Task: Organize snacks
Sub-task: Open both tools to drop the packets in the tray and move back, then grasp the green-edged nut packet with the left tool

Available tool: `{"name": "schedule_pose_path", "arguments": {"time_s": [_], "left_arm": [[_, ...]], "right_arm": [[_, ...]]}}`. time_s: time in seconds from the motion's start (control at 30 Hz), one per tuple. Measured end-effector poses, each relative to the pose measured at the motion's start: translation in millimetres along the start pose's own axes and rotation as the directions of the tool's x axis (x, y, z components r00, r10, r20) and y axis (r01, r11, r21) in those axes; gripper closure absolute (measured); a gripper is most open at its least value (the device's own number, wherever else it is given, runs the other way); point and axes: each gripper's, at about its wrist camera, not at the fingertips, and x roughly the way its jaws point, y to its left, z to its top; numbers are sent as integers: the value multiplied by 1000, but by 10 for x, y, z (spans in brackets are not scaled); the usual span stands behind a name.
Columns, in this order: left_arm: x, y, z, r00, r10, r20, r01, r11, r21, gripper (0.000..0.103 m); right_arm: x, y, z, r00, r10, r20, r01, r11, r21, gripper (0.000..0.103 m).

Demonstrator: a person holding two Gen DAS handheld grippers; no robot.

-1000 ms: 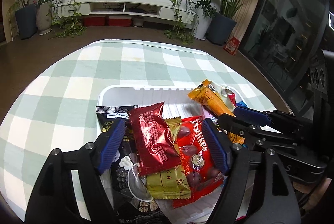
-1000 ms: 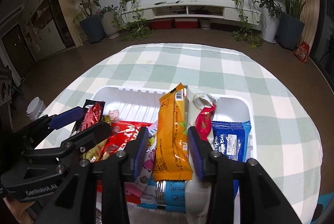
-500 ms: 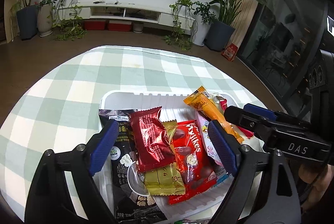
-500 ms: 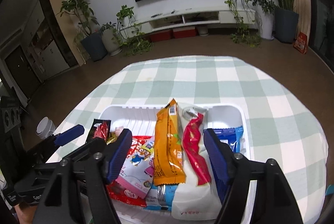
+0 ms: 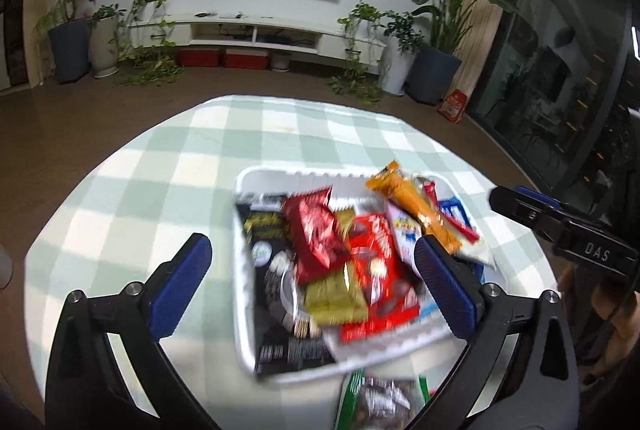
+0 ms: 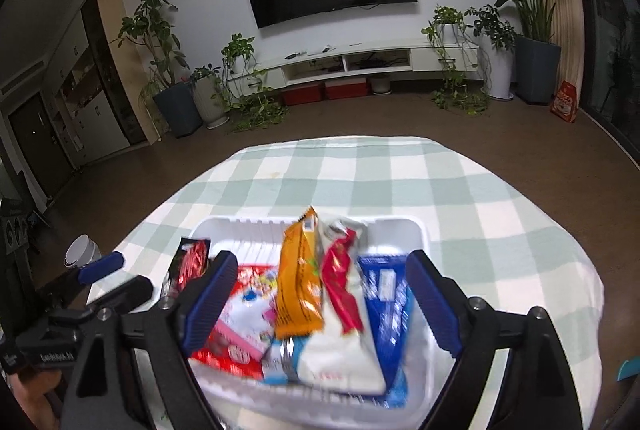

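Both hand-held grippers are released, their jaws having just been opening, and nothing is pressed by the pads. The left hand-held gripper [image 5: 312,274] is held tilted down over the left half of the white tray [image 5: 244,310], the right hand-held gripper [image 6: 320,294] over its right half. The orange packet [image 6: 298,282] is seen directly ahead of the right one, its long axis running away from the jaws. The tray rests on the checked tabletop [image 6: 480,213].
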Motion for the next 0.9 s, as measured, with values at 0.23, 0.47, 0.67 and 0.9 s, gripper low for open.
{"name": "schedule_pose_path", "arguments": {"time_s": [0.23, 0.47, 0.67, 0.9], "left_arm": [[-263, -372, -515, 995, -4, -97, 16, 993, 115, 1], [-241, -452, -889, 985, 64, -159, -46, 992, 114, 1], [-122, -379, -963, 977, 68, -204, -48, 994, 99, 1], [102, -435, -1012, 962, 68, -266, -35, 991, 127, 1]], "right_arm": [[-272, 25, -506, 994, -44, -96, 48, 998, 40, 15], [-524, 83, -892, 993, -30, -111, 37, 997, 61, 15], [-476, 148, -966, 991, -41, -131, 43, 999, 18, 15], [-371, 126, -989, 983, -37, -179, 41, 999, 20, 15]]}}
